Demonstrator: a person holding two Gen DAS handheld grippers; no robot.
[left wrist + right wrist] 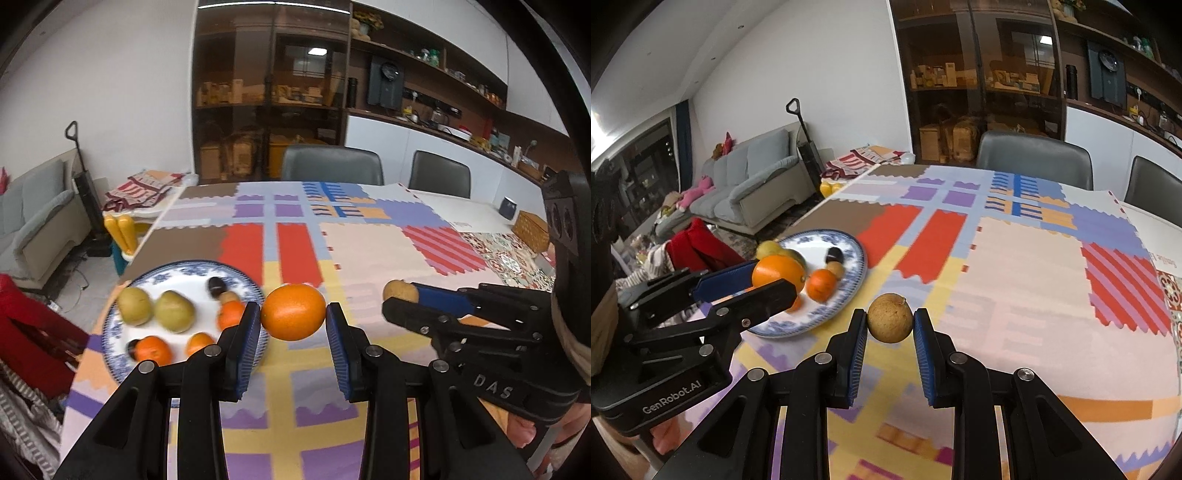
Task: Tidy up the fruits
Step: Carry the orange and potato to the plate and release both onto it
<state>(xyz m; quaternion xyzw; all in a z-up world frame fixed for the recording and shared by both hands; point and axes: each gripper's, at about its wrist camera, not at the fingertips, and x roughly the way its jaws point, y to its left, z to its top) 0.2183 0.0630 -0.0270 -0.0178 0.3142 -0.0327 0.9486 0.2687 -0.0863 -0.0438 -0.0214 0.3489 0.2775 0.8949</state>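
Observation:
My left gripper (293, 314) is shut on a large orange (293, 312) and holds it above the table, just right of the blue-and-white plate (243, 278). The plate carries two green pears (173, 310), small oranges (153, 349), a dark round fruit (216, 284) and a small brown one. My right gripper (890, 323) is shut on a small tan round fruit (890, 317), held above the cloth to the right of the plate (858, 254). The left gripper with its orange (779, 275) shows in the right wrist view over the plate; the right gripper (400, 297) shows in the left wrist view.
A patchwork cloth (369, 251) covers the table. Two grey chairs (332, 164) stand at the far side. A woven basket (532, 229) and a dark blue cup (508, 206) sit at the far right. A sofa (757, 177) and a red item (698, 245) lie beyond the left edge.

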